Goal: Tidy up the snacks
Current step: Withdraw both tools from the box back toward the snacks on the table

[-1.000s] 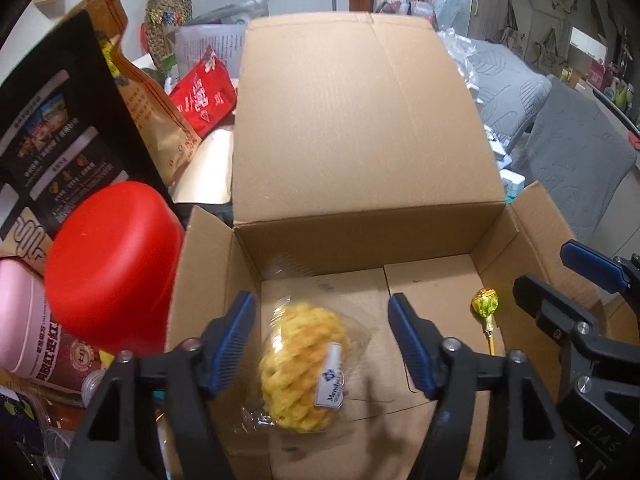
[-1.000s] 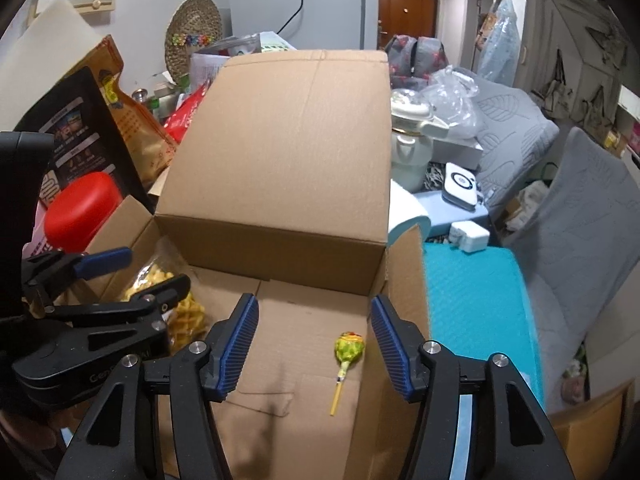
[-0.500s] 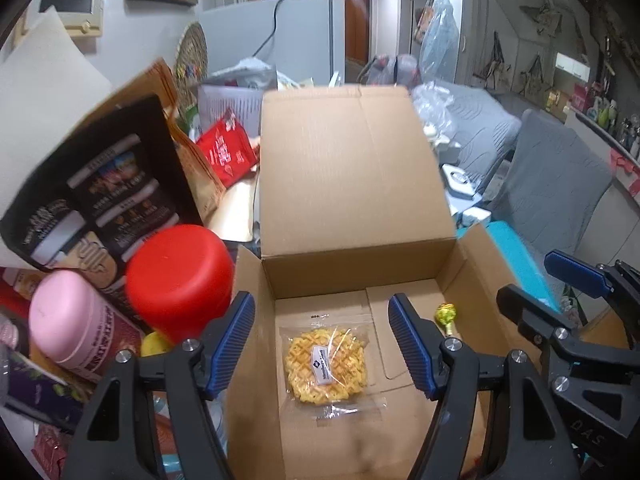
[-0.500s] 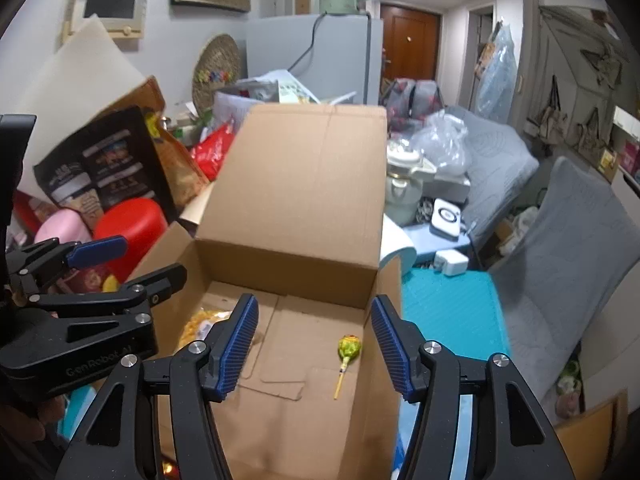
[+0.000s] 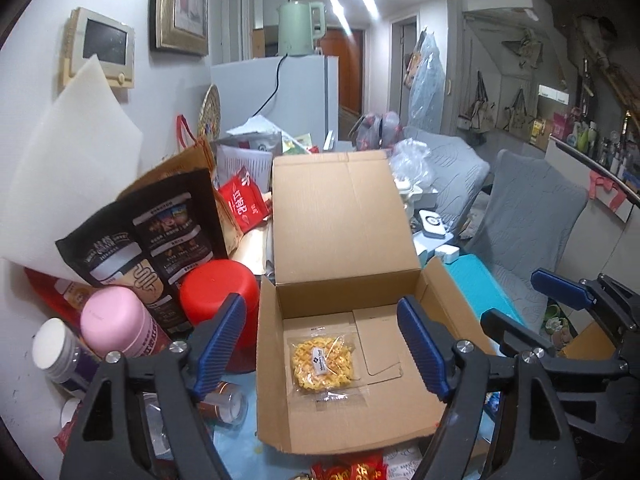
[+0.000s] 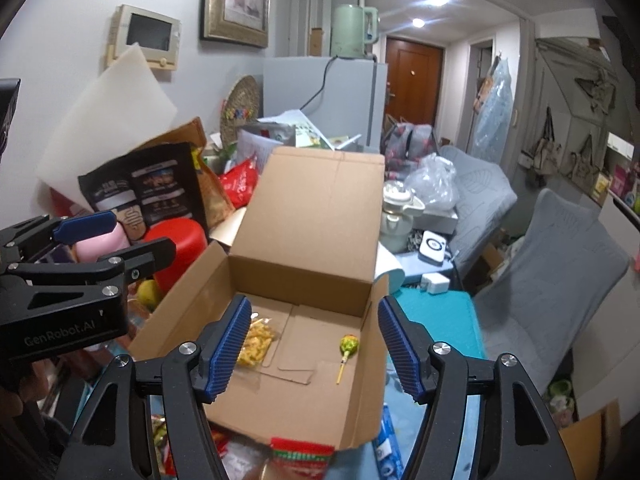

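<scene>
Here, the largest thing is the box [image 5: 348,216], plain corrugated brown cardboard with its long lid flap standing up at the back and short flaps splayed at the sides. Left of it leans a glossy black pouch [image 5: 160,248] printed with white panels of text too small to read, and behind that a shiny red packet [image 5: 244,204] with white characters. Just beside the box's left wall stand a smooth red tub [image 5: 220,292] and a pink-capped bottle [image 5: 114,316].

On the box floor, left side, a waffle [image 5: 322,362] lies flat in a clear crinkly wrapper; it is yellow and gridded, with a small white label whose print is not legible. Toward the right wall lies a lollipop [image 6: 348,346], its round head in green-yellow foil on a thin yellow stick.

The left gripper [image 5: 320,346] hangs above the box front, ribbed blue pads spread wide, gripping nothing. The right gripper [image 6: 314,346] is likewise released and empty. "GenRobot.AI" is moulded on the left gripper's black body in the right wrist view.
</scene>
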Demonstrator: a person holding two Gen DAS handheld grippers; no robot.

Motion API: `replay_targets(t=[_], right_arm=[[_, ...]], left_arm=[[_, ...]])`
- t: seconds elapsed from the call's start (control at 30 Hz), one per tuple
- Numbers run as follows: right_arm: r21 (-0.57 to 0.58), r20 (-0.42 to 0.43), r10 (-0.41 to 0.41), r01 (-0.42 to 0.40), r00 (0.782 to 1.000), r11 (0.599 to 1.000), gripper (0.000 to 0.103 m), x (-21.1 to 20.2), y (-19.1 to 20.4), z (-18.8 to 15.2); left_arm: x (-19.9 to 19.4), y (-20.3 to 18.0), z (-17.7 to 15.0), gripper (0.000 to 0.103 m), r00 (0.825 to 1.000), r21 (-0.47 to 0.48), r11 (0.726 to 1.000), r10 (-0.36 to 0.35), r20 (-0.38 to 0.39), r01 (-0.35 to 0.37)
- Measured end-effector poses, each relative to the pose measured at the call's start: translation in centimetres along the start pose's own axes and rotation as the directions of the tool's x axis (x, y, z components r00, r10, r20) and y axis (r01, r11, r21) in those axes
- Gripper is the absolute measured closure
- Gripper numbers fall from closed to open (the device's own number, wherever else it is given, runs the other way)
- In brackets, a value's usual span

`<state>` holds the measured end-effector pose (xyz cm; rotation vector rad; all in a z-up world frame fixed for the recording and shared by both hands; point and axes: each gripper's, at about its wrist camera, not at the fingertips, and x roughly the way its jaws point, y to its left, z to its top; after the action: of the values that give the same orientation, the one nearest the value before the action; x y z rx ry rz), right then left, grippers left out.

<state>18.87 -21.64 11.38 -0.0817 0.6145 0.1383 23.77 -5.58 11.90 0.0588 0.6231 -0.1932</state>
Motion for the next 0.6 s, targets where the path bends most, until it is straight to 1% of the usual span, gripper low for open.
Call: replay_targets(t=[0.13,0.2,0.27,0.33,0.4,0.5,0.6], right_arm=[[0.007,0.033,0.003,-0.003,0.999,1.0,0.03,-2.0,0.4,-0.5],[0.009,0.044,0.004,-0.004,0.999,1.0,0.024,-2.9,0.6,-0.8],[0.01,0.056,0.001,-0.002,0.998,1.0,0.02,-3.7,0.8,-1.2],[0.01,0.062,0.0,-0.001,0.998,1.0,0.02,-4.3,1.0,-1.6],[0.013,0.065,0.001,-0.002,0.998,1.0,0.017,-4.9,1.2,-2.3],[0.015,0.068,-0.003,0.002,0.998,1.0,0.017,-5.6,1.4,-3.3],[0.019,0.064,-0.005,0.004,0.998,1.0,0.017,-6.2,1.8,-4.4]], left_arm=[[-2.0,0.2,-0.4,0.025,1.0,0.001,1.0,-0.002,0.023,0.002],[-2.6,0.3,-0.6,0.025,0.999,0.001,1.0,-0.006,0.033,0.006],[-3.4,0.5,-1.1,0.025,0.999,-0.003,1.0,-0.007,0.044,0.007],[-4.1,0.5,-1.7,0.025,0.999,0.0,1.0,-0.005,0.052,0.005],[-4.6,0.5,-2.3,0.025,0.999,0.006,1.0,-0.006,0.054,0.005],[-5.2,0.5,-3.4,0.025,0.998,0.01,1.0,-0.015,0.053,0.014],[-5.8,0.3,-4.7,0.025,0.997,0.025,0.998,-0.063,0.054,0.062]])
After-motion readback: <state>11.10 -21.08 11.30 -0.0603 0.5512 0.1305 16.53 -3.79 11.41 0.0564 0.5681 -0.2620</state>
